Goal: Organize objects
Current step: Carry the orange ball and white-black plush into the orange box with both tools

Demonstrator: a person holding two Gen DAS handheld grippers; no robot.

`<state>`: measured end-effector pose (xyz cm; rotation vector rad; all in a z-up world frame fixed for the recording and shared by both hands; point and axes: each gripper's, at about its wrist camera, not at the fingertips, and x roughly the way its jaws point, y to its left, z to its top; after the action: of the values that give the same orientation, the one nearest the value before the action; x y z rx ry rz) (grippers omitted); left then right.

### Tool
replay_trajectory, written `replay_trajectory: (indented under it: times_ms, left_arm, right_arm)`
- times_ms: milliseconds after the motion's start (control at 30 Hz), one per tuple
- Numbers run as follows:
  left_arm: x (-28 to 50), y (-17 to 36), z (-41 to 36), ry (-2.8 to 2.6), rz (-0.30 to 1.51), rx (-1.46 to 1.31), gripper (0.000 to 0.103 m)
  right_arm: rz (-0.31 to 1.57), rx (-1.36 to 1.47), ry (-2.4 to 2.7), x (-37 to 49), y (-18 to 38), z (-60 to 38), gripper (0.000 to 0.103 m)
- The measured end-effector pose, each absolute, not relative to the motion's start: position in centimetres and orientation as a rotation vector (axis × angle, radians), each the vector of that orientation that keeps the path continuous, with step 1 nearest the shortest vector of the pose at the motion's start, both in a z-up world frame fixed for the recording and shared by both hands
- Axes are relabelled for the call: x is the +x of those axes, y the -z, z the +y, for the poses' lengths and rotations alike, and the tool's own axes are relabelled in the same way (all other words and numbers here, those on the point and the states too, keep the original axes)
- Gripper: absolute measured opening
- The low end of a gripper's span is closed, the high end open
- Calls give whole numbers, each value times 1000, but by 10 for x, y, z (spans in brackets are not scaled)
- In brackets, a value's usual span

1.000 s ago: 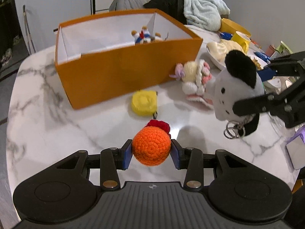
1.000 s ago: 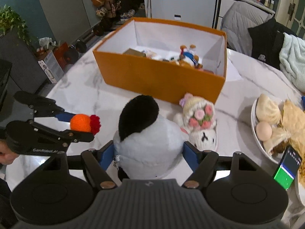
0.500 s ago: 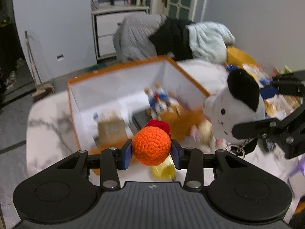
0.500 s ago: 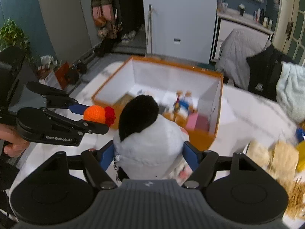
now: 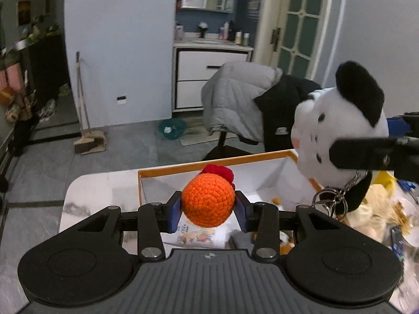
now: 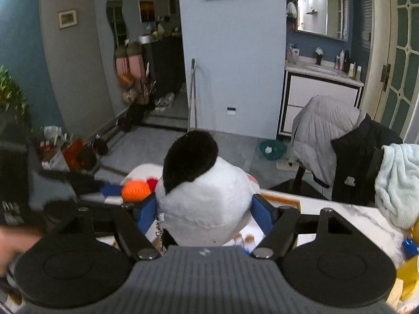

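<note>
Crochet ball: soft, light, clamped mid-body in left gripper jaws, above orange box. Plush panda at 2 o'clock, squashy, right gripper jaws clamped across body.

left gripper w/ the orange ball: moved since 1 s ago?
Yes. The left gripper, shut on the orange crochet ball, has gone forward and up: a second ago it was short of the orange box, now the ball hangs over its open interior.
</note>
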<state>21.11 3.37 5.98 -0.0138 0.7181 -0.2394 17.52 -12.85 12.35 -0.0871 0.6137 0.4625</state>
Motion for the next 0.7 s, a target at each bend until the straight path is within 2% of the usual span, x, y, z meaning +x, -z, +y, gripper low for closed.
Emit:
replay_trajectory:
  times_ms: [333, 533, 700]
  left_arm:
    - [243, -2, 43, 172, 806, -84, 48]
    - [248, 17, 44, 139, 848, -90, 48]
    - [250, 17, 36, 111, 841, -37, 48]
  right_arm:
    - [771, -15, -371, 247, -37, -110, 76]
    - [833, 49, -359, 269, -1, -107, 76]
    - [827, -15, -341, 277, 17, -95, 77]
